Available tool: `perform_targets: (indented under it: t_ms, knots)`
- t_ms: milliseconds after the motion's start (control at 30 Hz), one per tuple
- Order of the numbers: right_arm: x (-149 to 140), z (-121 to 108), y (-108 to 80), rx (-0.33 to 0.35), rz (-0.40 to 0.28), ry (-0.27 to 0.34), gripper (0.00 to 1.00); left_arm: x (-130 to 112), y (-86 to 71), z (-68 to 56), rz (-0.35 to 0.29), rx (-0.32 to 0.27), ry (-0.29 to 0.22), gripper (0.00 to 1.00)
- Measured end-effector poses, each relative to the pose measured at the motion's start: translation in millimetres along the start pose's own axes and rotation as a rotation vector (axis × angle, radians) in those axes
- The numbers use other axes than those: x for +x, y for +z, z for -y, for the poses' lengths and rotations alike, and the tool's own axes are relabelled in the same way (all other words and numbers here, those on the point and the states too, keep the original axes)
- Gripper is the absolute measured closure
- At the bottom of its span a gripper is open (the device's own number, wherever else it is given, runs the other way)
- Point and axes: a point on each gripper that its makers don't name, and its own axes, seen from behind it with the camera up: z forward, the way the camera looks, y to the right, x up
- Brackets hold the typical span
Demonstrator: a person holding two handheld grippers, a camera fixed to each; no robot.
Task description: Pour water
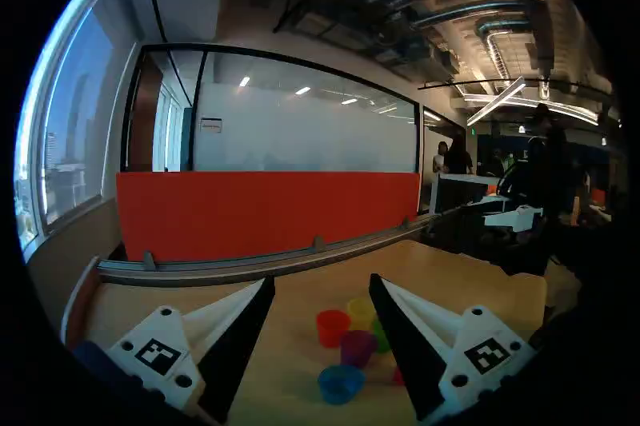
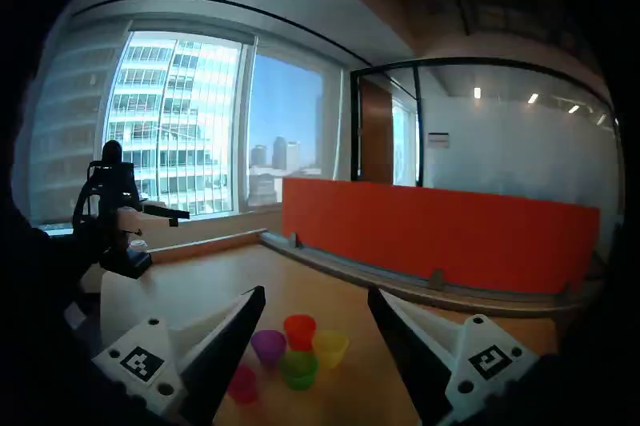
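Observation:
Several small plastic cups stand bunched together on a light wooden table (image 1: 480,282). In the left gripper view I see a red-orange cup (image 1: 333,327), a yellow cup (image 1: 362,311), a purple cup (image 1: 358,348) and a blue cup (image 1: 341,384); a green cup (image 1: 381,334) is half hidden by a finger. The left gripper (image 1: 321,280) is open above and short of them, holding nothing. The right gripper view shows the purple cup (image 2: 268,346), orange cup (image 2: 300,330), yellow cup (image 2: 330,348), green cup (image 2: 298,368) and a pink cup (image 2: 242,384). The right gripper (image 2: 317,291) is open and holds nothing.
An orange divider panel (image 1: 264,210) with a grey rail (image 1: 264,262) runs along the table's far edge. A black stand-like device (image 2: 120,218) sits on the table corner by the windows (image 2: 176,122). People stand far off (image 1: 456,156) in the office.

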Motion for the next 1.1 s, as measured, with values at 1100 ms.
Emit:
perform_targets:
  t_ms: [1100]
  knots:
    - [-73, 7, 24.1, 0.113, 0.205, -0.043, 0.01, -84, 5.3, -5.3, 0.144, -0.059, 0.072, 0.13]
